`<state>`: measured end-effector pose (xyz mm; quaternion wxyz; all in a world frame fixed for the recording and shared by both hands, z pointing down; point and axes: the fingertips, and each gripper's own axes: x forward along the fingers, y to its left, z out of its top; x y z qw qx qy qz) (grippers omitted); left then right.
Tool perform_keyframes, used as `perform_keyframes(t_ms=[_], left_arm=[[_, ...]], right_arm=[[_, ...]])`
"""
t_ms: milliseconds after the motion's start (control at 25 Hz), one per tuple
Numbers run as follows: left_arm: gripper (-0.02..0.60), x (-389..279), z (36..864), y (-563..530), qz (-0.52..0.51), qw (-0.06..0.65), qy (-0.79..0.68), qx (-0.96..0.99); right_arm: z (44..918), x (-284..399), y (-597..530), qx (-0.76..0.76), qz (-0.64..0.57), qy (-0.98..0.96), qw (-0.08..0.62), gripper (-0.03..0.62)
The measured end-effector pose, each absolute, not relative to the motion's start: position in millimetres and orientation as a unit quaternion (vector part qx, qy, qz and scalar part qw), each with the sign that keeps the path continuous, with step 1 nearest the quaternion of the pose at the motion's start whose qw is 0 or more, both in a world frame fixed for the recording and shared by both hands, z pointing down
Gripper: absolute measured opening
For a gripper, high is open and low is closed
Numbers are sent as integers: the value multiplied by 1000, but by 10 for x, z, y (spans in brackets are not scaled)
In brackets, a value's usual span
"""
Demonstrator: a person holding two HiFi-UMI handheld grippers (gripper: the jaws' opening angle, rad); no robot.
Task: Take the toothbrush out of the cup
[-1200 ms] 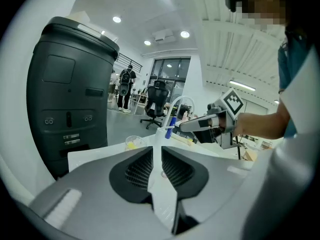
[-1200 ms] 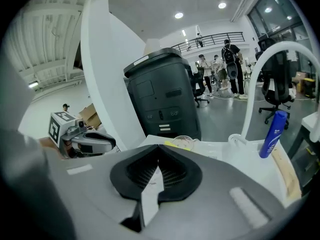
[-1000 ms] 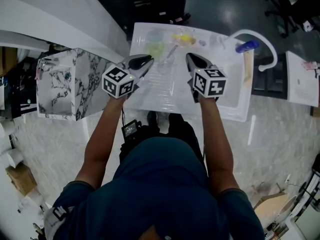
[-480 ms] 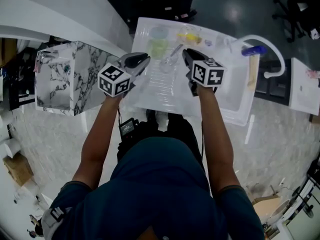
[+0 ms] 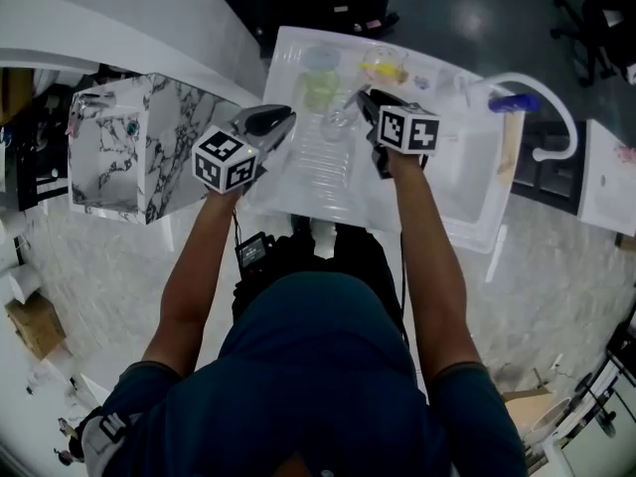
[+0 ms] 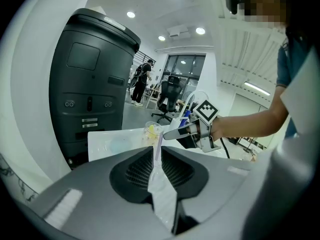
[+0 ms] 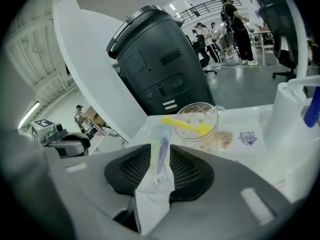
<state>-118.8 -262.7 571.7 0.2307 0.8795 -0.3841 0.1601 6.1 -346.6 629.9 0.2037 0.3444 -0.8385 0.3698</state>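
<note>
Evidently not out yet — toothbrush (image 7: 162, 151) stands in cup (image 7: 153, 133) near desk's (image 5: 328, 182) far edge. Right gripper (image 7: 159, 156) jaws slightly spread astride it; left gripper (image 6: 156, 151) barely parted, empty. Grip and lift remain.

An open-plan lab hall: beyond the white worktop (image 5: 437, 207) stand a tall dark machine (image 6: 90, 84), swivel office chairs (image 6: 167, 100) and people (image 7: 235, 21), under recessed ceiling lights (image 6: 200, 31).
</note>
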Motion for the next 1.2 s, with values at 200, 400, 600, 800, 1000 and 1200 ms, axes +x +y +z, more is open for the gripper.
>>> perform_keyframes(t_ms=[200,400,600,800,1000,1200], left_arm=[[46,-1237,5755,-2628,161,234,-387,877],[46,-1252,5782,-2643,161,237,-387,876],[45,-1268,5778,-2665,161,237,-385,877],[44,-1276,5730,-2689,160,233,-381,880],[41,-1299,5680,-2694,159,229,-377,883],[35,-1342,5630,-2676,156,223,-377,885]], right_arm=[[6335,8,-3538,342,370,-840,203,101],[6338,-50,-3572,335,354,-846,217,64],[6171,-66,-3580,340,346,-851,199,58],[5907,-48,-3556,350,326,-859,181,58],[5676,37,-3511,367,313,-860,166,58],[5473,148,-3425,386,302,-858,152,58]])
